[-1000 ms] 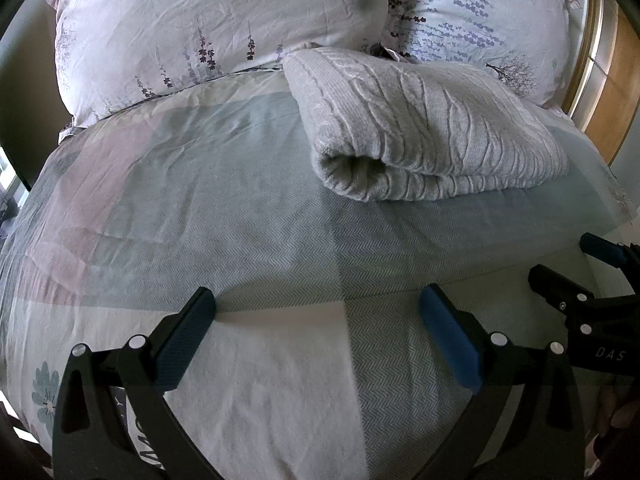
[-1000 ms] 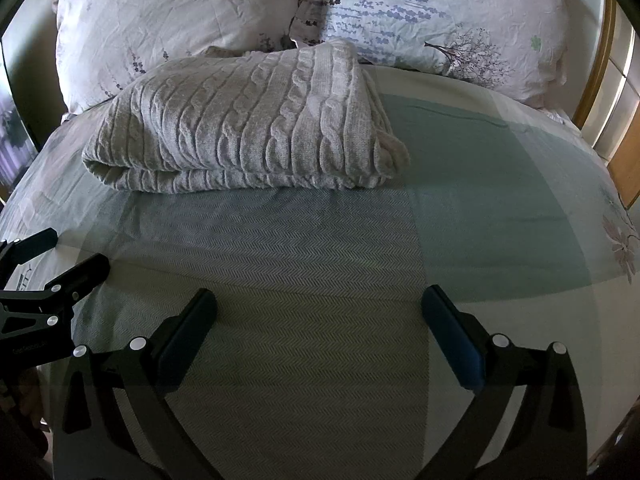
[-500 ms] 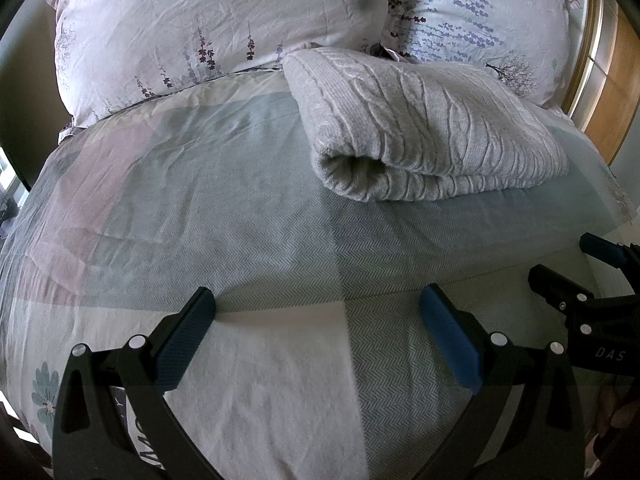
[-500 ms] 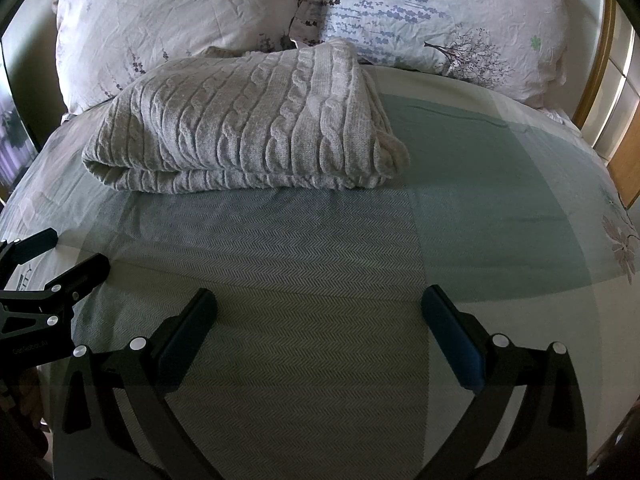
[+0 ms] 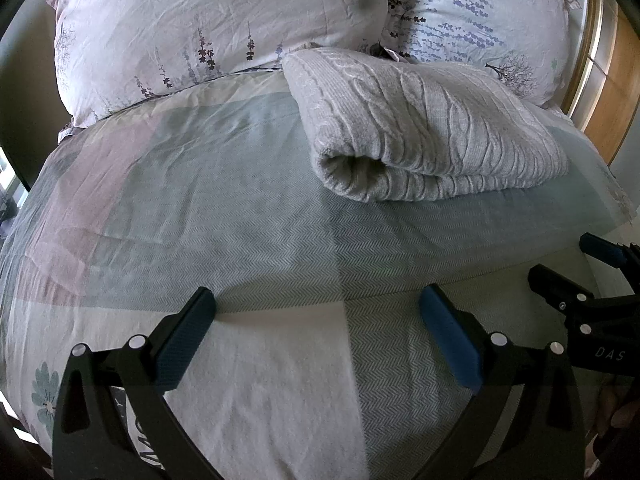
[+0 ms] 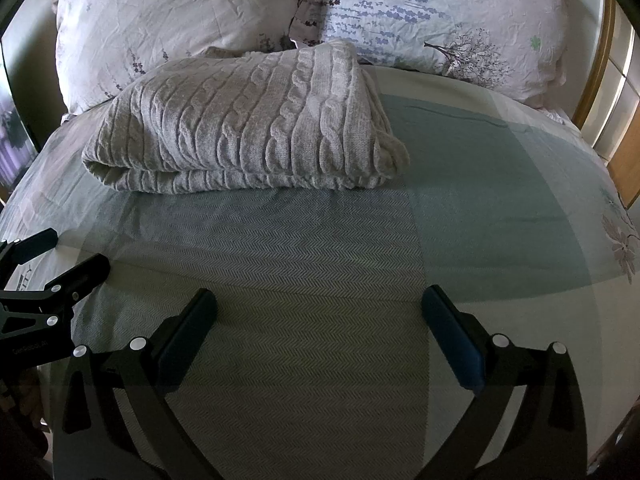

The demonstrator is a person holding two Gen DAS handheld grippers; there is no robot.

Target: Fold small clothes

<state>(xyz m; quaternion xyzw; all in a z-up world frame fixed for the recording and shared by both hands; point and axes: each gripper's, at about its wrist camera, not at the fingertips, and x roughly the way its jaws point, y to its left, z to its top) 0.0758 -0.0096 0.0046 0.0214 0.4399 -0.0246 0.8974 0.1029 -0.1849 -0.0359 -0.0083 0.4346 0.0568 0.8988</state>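
Observation:
A grey cable-knit sweater (image 5: pixel 424 128) lies folded into a thick rectangle on the bed, close to the pillows; it also shows in the right wrist view (image 6: pixel 248 120). My left gripper (image 5: pixel 316 312) is open and empty, held low over the bedspread well in front of the sweater. My right gripper (image 6: pixel 320 312) is open and empty too, also in front of the sweater. The right gripper shows at the right edge of the left wrist view (image 5: pixel 588 272). The left gripper shows at the left edge of the right wrist view (image 6: pixel 52 256).
The bedspread (image 5: pixel 200 216) has pale green, pink and white patches. Two floral pillows (image 5: pixel 208 28) (image 6: pixel 448 20) lean at the head of the bed. A wooden frame (image 5: pixel 616 80) stands at the right.

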